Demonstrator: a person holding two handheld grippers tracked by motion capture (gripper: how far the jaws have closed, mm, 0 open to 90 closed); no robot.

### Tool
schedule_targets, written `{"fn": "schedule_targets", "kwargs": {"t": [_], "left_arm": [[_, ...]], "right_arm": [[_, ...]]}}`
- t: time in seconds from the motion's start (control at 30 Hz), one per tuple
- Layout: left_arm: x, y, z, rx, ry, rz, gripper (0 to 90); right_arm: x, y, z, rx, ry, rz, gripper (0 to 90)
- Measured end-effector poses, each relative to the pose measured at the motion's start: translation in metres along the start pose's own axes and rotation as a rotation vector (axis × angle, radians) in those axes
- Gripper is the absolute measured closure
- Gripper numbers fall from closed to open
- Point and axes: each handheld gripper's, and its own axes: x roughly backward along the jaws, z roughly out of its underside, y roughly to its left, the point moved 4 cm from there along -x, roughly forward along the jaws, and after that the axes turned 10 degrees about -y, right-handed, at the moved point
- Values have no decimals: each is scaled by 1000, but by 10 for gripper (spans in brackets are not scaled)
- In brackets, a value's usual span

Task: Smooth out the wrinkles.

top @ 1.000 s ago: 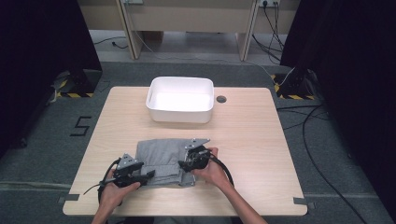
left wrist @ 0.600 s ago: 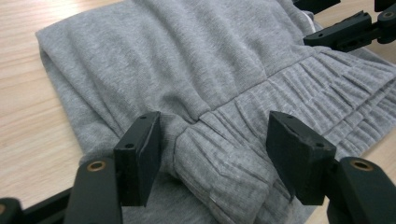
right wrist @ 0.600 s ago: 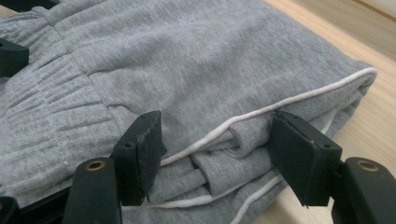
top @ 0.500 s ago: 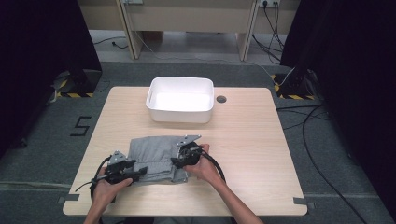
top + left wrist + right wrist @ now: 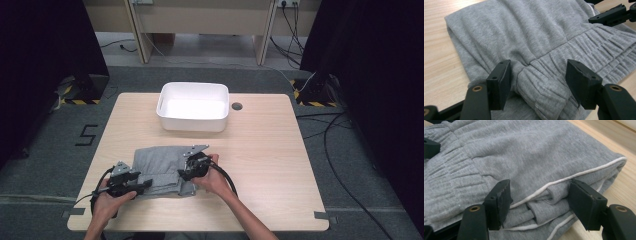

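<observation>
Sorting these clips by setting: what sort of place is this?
Probably a lab or recording studio, not a home: the light wooden table stands on grey carpet between black curtains, with yellow-black hazard tape and loose cables on the floor.

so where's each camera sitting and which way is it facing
High view: above the person's table edge, looking forward and down at the folded grey fabric garment; forearms and hands show.
Left gripper view: on the left hand-held gripper, open jaws straddling the ribbed waistband.
Right gripper view: on the right hand-held gripper, open at the white-piped edge.
All share the garment.
</observation>
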Motion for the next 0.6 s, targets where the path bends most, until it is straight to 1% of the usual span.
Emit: {"fn": "schedule_targets", "kwargs": {"t": [0.13,0.23,0.27,0.3,0.37,0.4,0.43,0.47,0.5,0.53,0.6], "left_arm": [[3,3,1,3,3,-4,370],[5,4,2,9,-1,-1,370],[5,4,1,10,-2,-2,368],[7,2,0,6,-6,-11,365],[9,0,-2,3,-20,-15,332],[11,-2,-4,2,-34,-13,319],[14,-5,-7,1,-59,-9,309],[16,-7,-9,3,-77,-11,296],[17,-10,-10,3,-101,-17,293],[19,-13,-12,2,-116,-21,289],[22,-20,-11,-2,-131,-17,282]], "right_arm": [[-3,3,-2,0,2,-3,347],[-3,4,-2,-1,1,-10,347],[-3,4,-3,5,0,-14,346],[-1,4,-3,-3,5,-16,344],[3,2,-5,-29,-6,-30,337],[5,1,-6,-33,-12,-29,336],[8,-1,-7,-30,-18,-18,336],[12,-4,-10,-23,-31,-5,336],[15,-5,-12,-25,-39,-2,336],[20,-7,-14,-24,-55,-4,336],[30,-11,-18,-29,-76,6,336]]}}
